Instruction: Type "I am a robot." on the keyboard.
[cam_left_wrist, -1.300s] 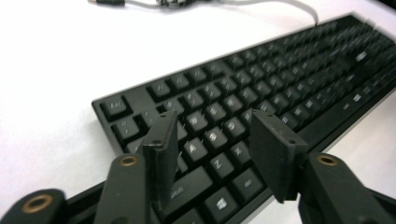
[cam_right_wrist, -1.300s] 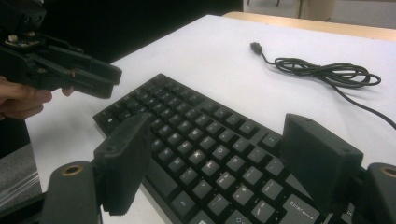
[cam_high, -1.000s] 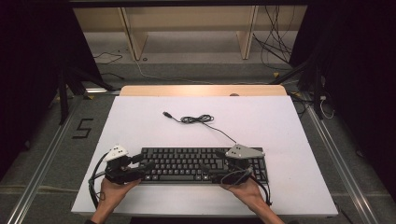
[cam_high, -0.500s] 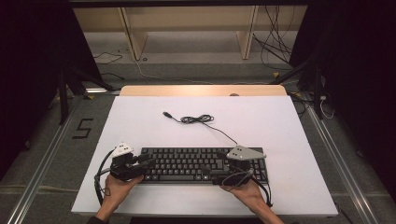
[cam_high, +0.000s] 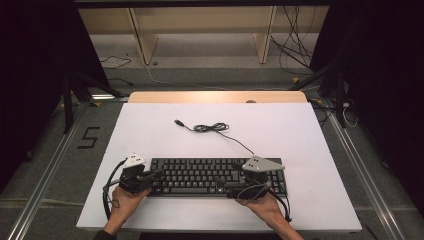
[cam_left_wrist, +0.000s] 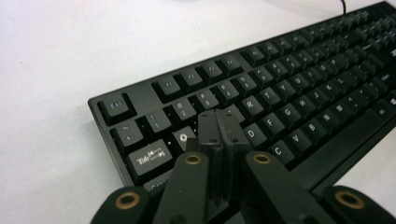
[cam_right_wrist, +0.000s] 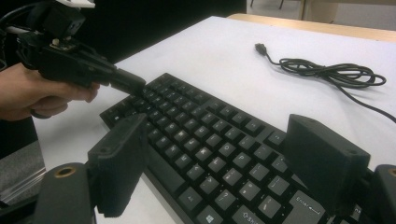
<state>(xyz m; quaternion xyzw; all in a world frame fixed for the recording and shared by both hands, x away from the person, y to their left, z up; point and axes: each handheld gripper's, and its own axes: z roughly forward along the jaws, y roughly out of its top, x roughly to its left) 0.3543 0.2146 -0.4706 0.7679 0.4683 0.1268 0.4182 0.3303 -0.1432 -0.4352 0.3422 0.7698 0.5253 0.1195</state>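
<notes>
A black keyboard (cam_high: 200, 176) lies along the near side of the white table (cam_high: 280, 130). Its black cable (cam_high: 212, 128) coils behind it and ends in a loose USB plug (cam_high: 177, 122). My left gripper (cam_high: 158, 173) is shut with nothing held. Its joined tips (cam_left_wrist: 222, 121) sit over the keys beside Q at the keyboard's (cam_left_wrist: 289, 84) left end; whether they touch a key is unclear. My right gripper (cam_high: 225, 173) is open, its jaws spread over the right half of the keyboard (cam_right_wrist: 210, 140). From there the left gripper (cam_right_wrist: 133, 84) shows farther off.
A light wooden strip (cam_high: 215, 96) runs along the table's far edge, with a wooden frame (cam_high: 200, 30) and floor cables beyond. Bare white table lies behind and to both sides of the keyboard. A "5" marks the floor (cam_high: 87, 137) at left.
My left gripper has slid a little to the right, bringing its shut tips over the keyboard's left keys. The right gripper has barely moved.
</notes>
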